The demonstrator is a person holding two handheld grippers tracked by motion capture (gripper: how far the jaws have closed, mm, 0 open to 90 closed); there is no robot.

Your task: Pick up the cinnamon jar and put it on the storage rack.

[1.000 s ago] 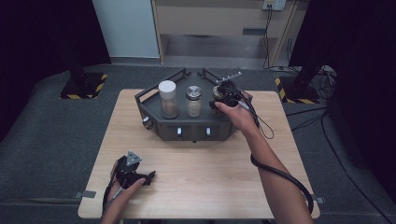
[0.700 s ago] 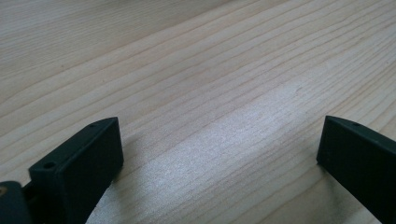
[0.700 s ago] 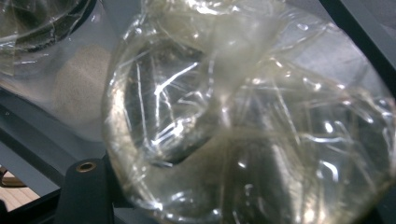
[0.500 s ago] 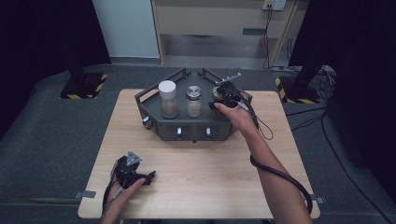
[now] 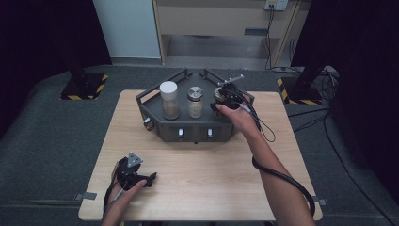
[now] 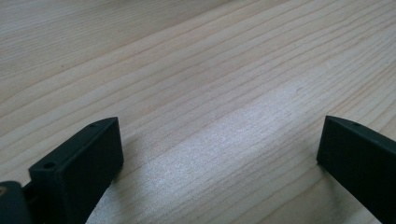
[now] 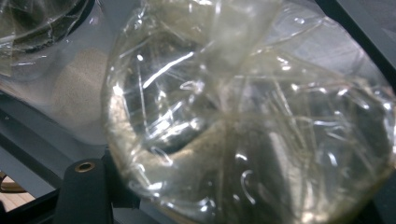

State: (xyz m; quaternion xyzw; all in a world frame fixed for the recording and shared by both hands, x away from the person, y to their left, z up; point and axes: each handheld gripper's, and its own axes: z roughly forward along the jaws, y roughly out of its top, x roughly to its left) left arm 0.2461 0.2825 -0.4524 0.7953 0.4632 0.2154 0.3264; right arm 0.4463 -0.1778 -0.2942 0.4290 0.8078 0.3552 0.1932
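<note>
A dark six-sided rack [image 5: 188,133] stands at the far middle of the wooden table [image 5: 211,183]. It holds a white-lidded jar [image 5: 169,100], a metal-lidded jar [image 5: 195,100] and a third jar [image 5: 218,96] at its right end. My right gripper [image 5: 226,98] is shut on that third jar. In the right gripper view this jar [image 7: 243,121] is clear glass under crinkled plastic film, very close, with one black finger [image 7: 84,196] beside it. My left gripper [image 5: 150,178] rests on the table at the front left, open with only bare wood [image 6: 187,70] between its jaws.
A neighbouring jar with pale sandy contents [image 7: 74,93] sits just beside the held one. The right gripper's cable [image 5: 282,176] loops along the forearm over the table's right half. Dark floor surrounds the table, with a cabinet [image 5: 221,19] behind it.
</note>
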